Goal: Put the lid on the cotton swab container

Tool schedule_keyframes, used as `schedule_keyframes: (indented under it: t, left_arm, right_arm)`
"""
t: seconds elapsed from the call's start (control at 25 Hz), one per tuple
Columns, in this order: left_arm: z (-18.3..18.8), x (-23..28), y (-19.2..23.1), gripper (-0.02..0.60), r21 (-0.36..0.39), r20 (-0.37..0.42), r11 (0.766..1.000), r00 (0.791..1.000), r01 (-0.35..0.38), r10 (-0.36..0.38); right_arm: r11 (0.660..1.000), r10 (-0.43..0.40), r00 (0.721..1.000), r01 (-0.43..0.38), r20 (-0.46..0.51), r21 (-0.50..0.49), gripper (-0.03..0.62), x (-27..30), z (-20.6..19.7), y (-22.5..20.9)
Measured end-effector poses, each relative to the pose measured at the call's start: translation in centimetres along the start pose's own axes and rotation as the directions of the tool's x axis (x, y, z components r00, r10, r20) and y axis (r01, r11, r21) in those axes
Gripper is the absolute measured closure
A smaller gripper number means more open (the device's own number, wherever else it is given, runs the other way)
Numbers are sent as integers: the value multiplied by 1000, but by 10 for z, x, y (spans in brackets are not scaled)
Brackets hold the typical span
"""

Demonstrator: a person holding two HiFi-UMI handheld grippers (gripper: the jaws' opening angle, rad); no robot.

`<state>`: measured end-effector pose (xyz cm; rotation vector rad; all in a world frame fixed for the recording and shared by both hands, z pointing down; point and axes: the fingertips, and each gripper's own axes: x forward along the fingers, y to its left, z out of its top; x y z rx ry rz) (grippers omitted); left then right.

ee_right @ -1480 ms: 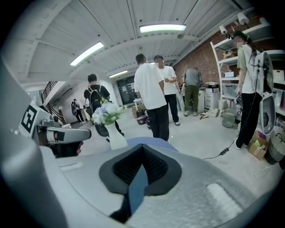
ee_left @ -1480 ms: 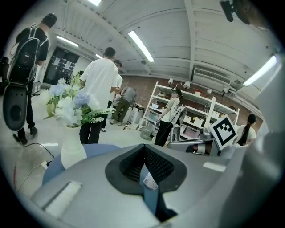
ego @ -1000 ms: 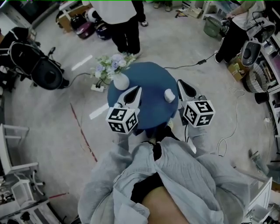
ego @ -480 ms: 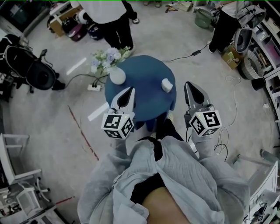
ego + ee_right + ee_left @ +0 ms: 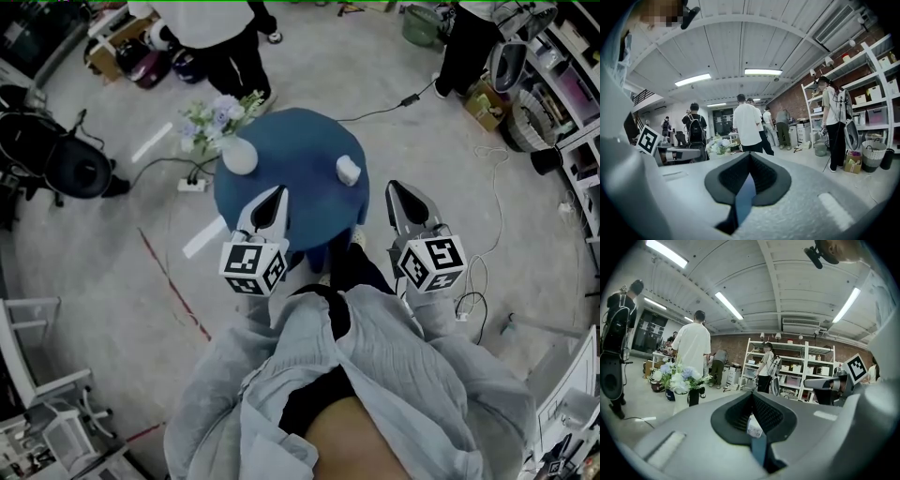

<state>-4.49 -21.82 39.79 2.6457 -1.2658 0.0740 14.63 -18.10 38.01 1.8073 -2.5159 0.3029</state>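
A small white cotton swab container (image 5: 347, 170) stands on the right part of the round blue table (image 5: 292, 187). I cannot make out a separate lid. My left gripper (image 5: 277, 193) hangs over the table's near edge, its jaws together and empty. My right gripper (image 5: 397, 187) is just off the table's right edge, nearer me than the container, also shut and empty. In the left gripper view the left gripper (image 5: 751, 393) shows closed tips with a sliver of blue and white behind them. In the right gripper view the right gripper (image 5: 750, 153) shows closed tips with only blue behind.
A white vase (image 5: 238, 157) with pale flowers (image 5: 208, 120) stands at the table's left edge. A power strip (image 5: 192, 184) and cables lie on the floor beside it. A person (image 5: 211, 23) stands behind the table, and a black stroller (image 5: 56, 155) is at the left. Shelves (image 5: 806, 366) line the far wall.
Both grippers have drawn back toward my body. The right gripper was beside the container and now sits lower, off the table's edge. Both stay shut and empty.
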Motion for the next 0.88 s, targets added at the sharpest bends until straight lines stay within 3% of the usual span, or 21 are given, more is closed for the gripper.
schedule_keyframes:
  t: [0.88]
  left_arm:
    - [-12, -1, -5, 566, -8, -20, 1000, 1000, -7, 7]
  right_arm:
    - [999, 42, 998, -42, -37, -4, 592, 15, -12, 11]
